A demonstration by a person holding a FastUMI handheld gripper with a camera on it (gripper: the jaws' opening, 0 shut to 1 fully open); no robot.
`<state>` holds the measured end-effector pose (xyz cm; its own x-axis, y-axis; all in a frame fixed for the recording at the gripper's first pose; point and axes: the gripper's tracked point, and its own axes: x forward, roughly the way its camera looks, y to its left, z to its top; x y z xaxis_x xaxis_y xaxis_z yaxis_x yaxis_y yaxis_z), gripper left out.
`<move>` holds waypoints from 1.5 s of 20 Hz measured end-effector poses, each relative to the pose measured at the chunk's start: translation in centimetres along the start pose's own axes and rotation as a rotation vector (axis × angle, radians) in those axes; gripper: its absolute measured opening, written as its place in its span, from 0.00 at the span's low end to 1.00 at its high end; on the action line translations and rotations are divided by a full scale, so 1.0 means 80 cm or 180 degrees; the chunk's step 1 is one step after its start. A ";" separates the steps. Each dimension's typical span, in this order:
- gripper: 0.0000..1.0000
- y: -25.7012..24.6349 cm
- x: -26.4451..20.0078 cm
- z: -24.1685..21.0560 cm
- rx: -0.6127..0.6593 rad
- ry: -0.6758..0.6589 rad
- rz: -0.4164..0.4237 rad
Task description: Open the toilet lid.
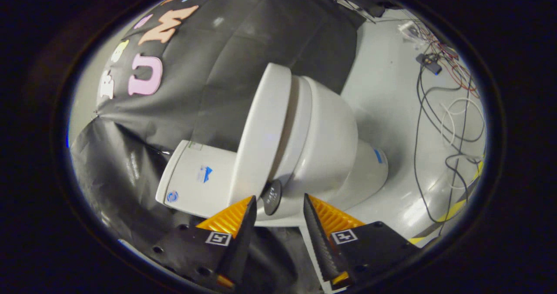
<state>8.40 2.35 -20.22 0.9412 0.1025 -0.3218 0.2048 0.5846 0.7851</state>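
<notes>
My gripper is open and holds nothing, with a gap between my two fingers. I think I keep them apart so the lid's edge can slip in. Just ahead, at twelve o'clock, is the toilet lid. It sits a little apart from the seat. The tank is at ten o'clock. Loose cables lie on the floor at two o'clock.

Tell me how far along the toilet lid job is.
Partly done: the white plastic toilet lid is already raised clear of the white ceramic bowl. The hand-held gripper is open, empty, near the hinge. Left: tipping the lid back against the white tank.
</notes>
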 end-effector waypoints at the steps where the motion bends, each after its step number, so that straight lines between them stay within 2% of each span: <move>1: 0.69 0.008 -0.001 0.014 0.0039 -0.0116 0.0092; 2: 0.61 0.017 -0.002 0.030 0.0068 -0.0234 0.0181; 4: 0.43 0.011 0.002 0.041 0.0082 -0.0334 0.0115; 9: 0.44 0.010 0.011 0.016 0.0412 -0.0124 0.0083; 13: 0.07 0.012 0.018 0.018 0.0580 -0.0190 0.0081; 18: 0.07 0.011 0.018 0.027 0.0888 -0.0519 -0.0050; 21: 0.00 0.014 0.016 0.022 0.0705 -0.0492 -0.0219; 27: 0.01 0.015 0.014 0.026 0.0847 -0.0500 -0.0432; 30: 0.01 0.019 0.018 0.025 0.0680 -0.0487 -0.0640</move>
<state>10.60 1.80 -18.47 0.9024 -0.1293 -0.4111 0.4270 0.3972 0.8123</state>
